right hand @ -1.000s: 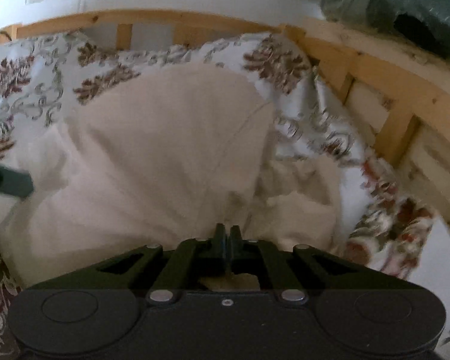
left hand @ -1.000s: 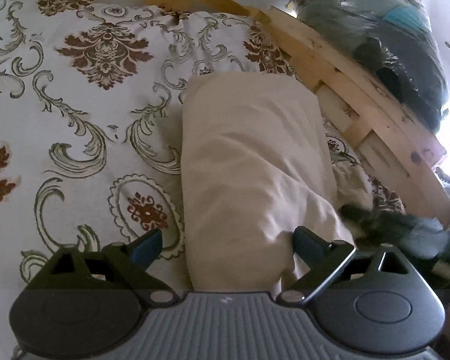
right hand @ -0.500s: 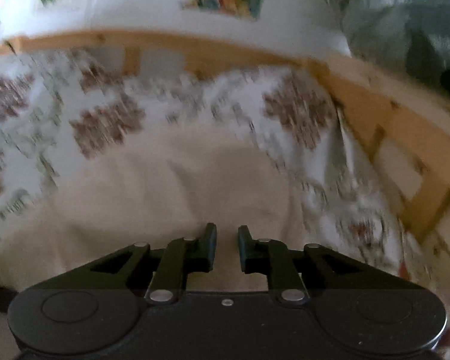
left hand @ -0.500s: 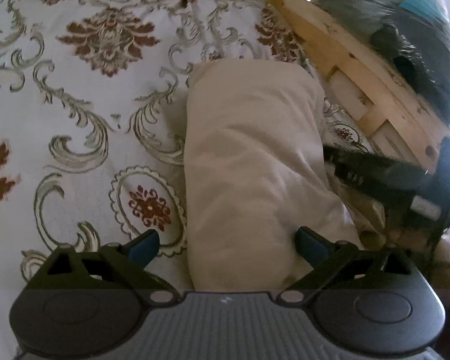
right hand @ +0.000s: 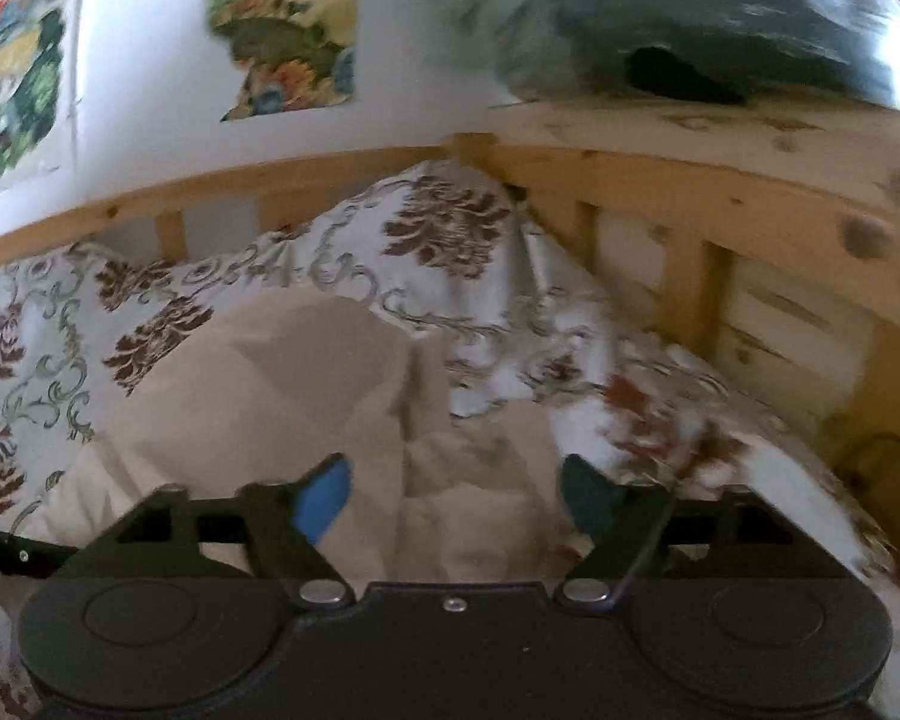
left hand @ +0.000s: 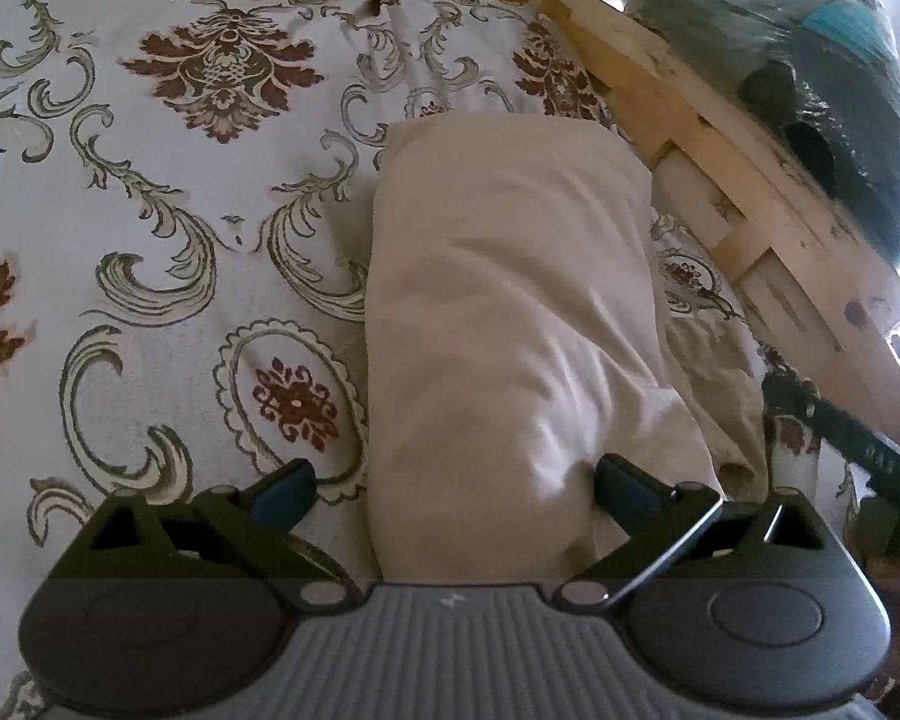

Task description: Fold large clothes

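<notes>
Since a second ago the right gripper (right hand: 456, 489) has let go of the folded beige garment (left hand: 510, 324) and its jaws are opening, pressing on nothing. Left gripper (left hand: 453, 489) gapes wide over the garment's near end, at twelve o'clock on the floral bedspread (left hand: 150, 210).
</notes>
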Demonstrator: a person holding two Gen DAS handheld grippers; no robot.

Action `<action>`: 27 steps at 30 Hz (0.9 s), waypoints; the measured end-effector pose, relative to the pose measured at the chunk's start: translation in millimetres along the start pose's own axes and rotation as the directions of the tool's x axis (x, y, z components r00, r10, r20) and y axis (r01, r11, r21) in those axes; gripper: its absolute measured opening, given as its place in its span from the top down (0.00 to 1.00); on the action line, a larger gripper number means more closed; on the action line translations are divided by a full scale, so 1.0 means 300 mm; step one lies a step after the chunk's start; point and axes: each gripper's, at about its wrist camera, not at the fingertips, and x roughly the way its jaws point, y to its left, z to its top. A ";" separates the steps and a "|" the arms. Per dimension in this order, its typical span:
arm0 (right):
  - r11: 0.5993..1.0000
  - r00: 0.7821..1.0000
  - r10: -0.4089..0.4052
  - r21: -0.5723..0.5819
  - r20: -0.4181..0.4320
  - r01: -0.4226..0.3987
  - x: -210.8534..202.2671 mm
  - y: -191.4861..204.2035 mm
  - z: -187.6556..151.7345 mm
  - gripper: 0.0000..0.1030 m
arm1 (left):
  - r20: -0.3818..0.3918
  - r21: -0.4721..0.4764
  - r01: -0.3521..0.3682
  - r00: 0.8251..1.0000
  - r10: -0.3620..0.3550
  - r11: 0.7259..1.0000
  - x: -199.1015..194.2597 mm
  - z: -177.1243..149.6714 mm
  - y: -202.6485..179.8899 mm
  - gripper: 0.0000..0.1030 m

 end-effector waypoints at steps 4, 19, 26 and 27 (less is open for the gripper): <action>1.000 0.998 0.007 0.022 -0.064 -0.006 -0.008 -0.028 -0.047 0.19 | -0.007 0.024 -0.012 1.000 0.012 1.000 -0.006 0.011 -0.013 0.02; 0.991 0.989 0.059 0.127 -0.136 -0.042 0.129 -0.034 -0.020 0.01 | 0.001 0.014 0.005 1.000 -0.005 1.000 0.002 0.006 -0.002 0.00; 0.993 0.980 0.095 0.086 -0.174 -0.081 0.146 0.010 -0.018 0.01 | 0.010 0.018 -0.005 1.000 0.005 1.000 -0.003 0.004 -0.012 0.00; 0.993 0.980 0.095 0.088 -0.174 -0.081 0.151 0.011 -0.019 0.01 | 0.010 0.017 -0.004 1.000 0.004 1.000 -0.003 0.004 -0.012 0.00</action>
